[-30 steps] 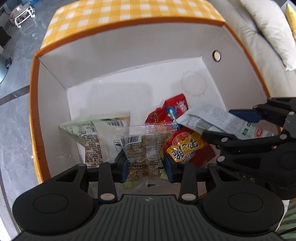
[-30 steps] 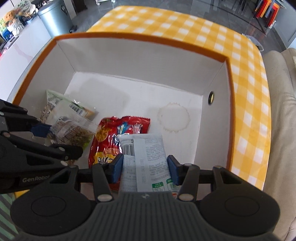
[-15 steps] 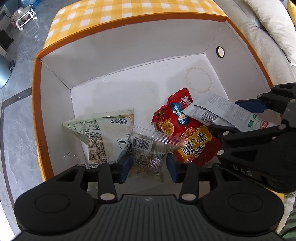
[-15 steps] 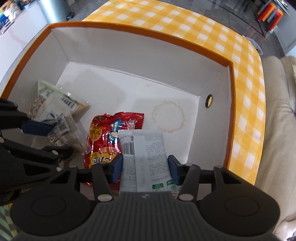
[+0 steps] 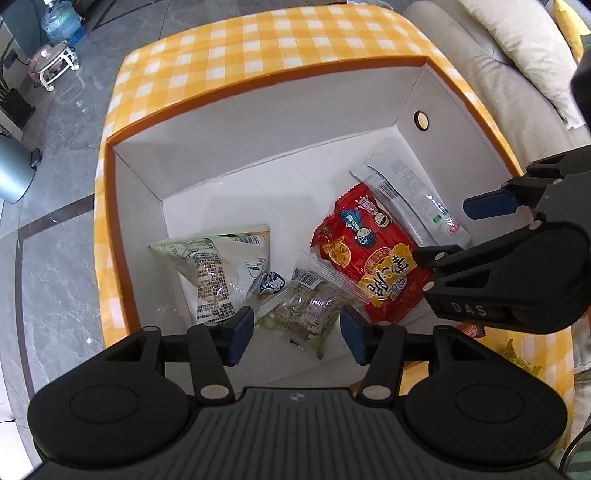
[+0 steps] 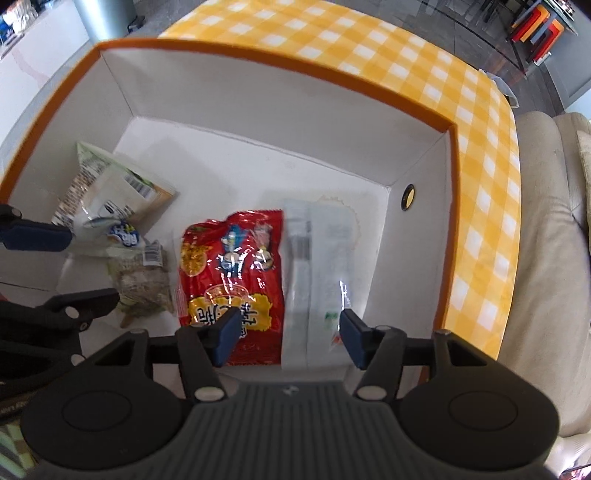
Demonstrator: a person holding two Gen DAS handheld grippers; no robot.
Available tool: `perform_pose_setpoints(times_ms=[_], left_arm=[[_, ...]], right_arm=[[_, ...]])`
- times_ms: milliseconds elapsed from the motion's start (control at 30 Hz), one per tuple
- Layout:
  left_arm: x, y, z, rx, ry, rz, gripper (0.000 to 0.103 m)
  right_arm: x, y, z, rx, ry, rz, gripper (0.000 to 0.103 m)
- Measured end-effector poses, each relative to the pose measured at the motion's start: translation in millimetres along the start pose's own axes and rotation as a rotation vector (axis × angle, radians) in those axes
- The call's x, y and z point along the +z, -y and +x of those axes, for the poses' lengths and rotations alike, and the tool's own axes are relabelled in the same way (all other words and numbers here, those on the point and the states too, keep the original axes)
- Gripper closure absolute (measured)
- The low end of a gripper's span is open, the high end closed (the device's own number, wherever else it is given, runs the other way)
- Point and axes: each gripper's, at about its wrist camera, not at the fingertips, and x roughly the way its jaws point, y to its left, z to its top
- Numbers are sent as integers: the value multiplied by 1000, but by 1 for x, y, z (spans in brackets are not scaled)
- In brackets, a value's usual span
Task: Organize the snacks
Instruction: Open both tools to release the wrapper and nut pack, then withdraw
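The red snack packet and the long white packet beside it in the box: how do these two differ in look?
The red snack packet is wide, bright red with yellow lettering and cartoon figures; the long white packet is narrow and pale with small print. The red one lies toward the middle of the white box; the white one lies nearer the side wall with the round hole. Both lie flat on the box floor, side by side.

Beyond my box I see the yellow-checked tablecloth [image 5: 266,48], a grey marble floor [image 5: 55,236], a beige sofa [image 6: 550,258] with a cream cushion [image 5: 524,48], a blue water jug [image 5: 61,26], a small wheeled stool [image 5: 51,66] and a metal bin [image 6: 105,16].
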Motion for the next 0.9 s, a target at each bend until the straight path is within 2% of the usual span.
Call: perform_pose_setpoints(times_ms=[267,467,667,700,900], left_arm=[[-12,1,-22,4,59,0,40],[-26,7,-54,5,162,11,40],[-51,18,-86,14,291,31,40],[-57,20,-91,12,307,32,40],[-89,30,-96,-1,350,23,40]], right_arm=[[-10,-3,-30,26,61,2,46],[-32,-4,-64,56,153,16,44],[-69,-5,-100,58,282,53,39],[-77,-5,-105,59,307,61,34],[-129,-9,-116,55,411,125,33]])
